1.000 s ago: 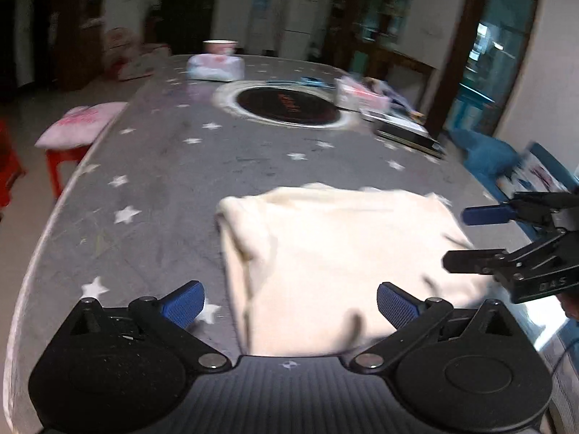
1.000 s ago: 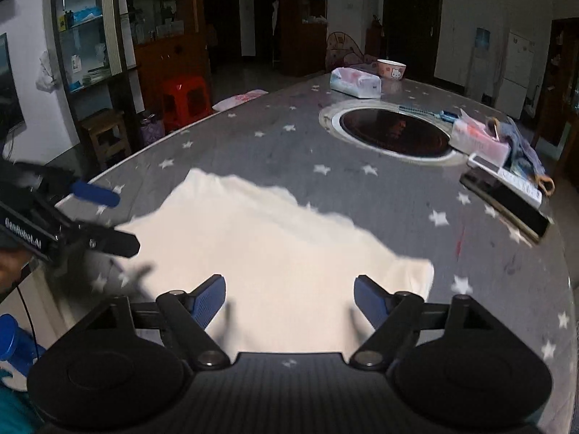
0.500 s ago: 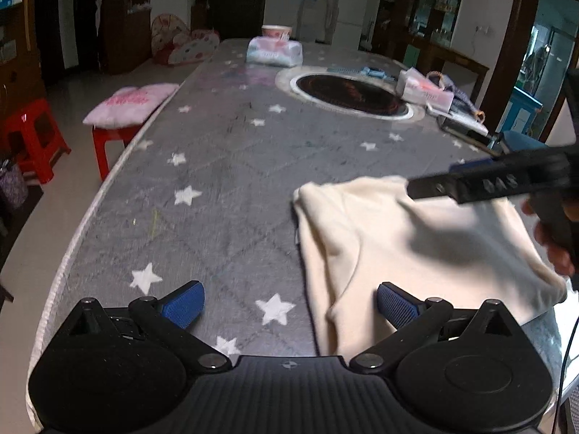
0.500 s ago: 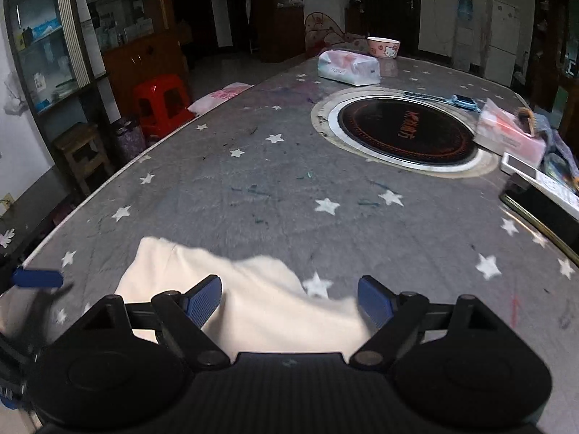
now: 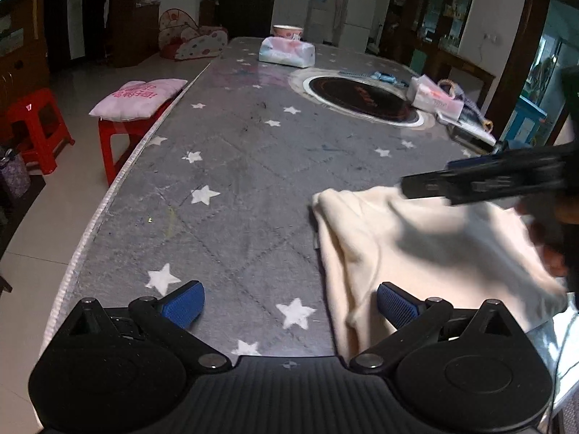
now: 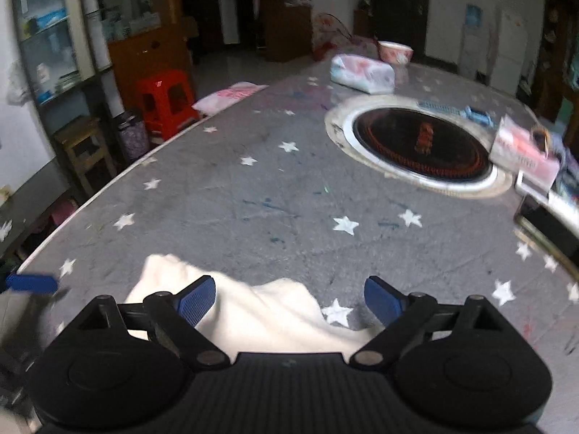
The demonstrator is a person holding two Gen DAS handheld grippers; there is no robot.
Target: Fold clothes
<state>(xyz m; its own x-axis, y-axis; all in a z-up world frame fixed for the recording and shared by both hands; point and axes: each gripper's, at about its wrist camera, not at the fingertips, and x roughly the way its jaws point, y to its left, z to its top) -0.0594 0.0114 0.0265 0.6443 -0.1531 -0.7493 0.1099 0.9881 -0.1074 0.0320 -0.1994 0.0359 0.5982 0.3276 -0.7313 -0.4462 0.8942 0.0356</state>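
On the near end of the long table (image 5: pixel 253 166), under its grey star-printed cover, your cream garment (image 5: pixel 416 249) lies in a roughly squared, already doubled-over bundle close to the table's front edge, and that is where your work sits. Farther back, the round black cooktop (image 5: pixel 362 97) is set into the tabletop, with a pink tissue pack (image 5: pixel 287 52) and a bowl (image 5: pixel 287 30) beyond it, well apart from the cloth. Your left gripper (image 5: pixel 289 302) hovers with its blue-padded jaws spread wide and nothing between them; its right pad is over the garment's left border, its left pad over bare cover. Your right gripper (image 6: pixel 289 298) is likewise spread wide and empty, low over the cloth's far edge. My reading is that you are between folds: a fold seems to be laid down and neither claw has taken a new hold. The next move probably calls for picking one edge, likely the left border under your left claw, closing on both layers together, and carrying it across without dragging the bundle toward the table's front edge, which is close. The left wrist view shows nearly the whole garment, its rumpled left border, and your right gripper (image 5: pixel 485 181) crossing above it, blurred; it also shows the pink cushion (image 5: pixel 139 97) on a red stool. The right wrist view shows only the cloth's far edge (image 6: pixel 231 303), but it gives the cooktop, a phone-like slab (image 6: pixel 546 224) at the right edge, and a sliver of the left claw's blue fingertip (image 6: pixel 32 284).
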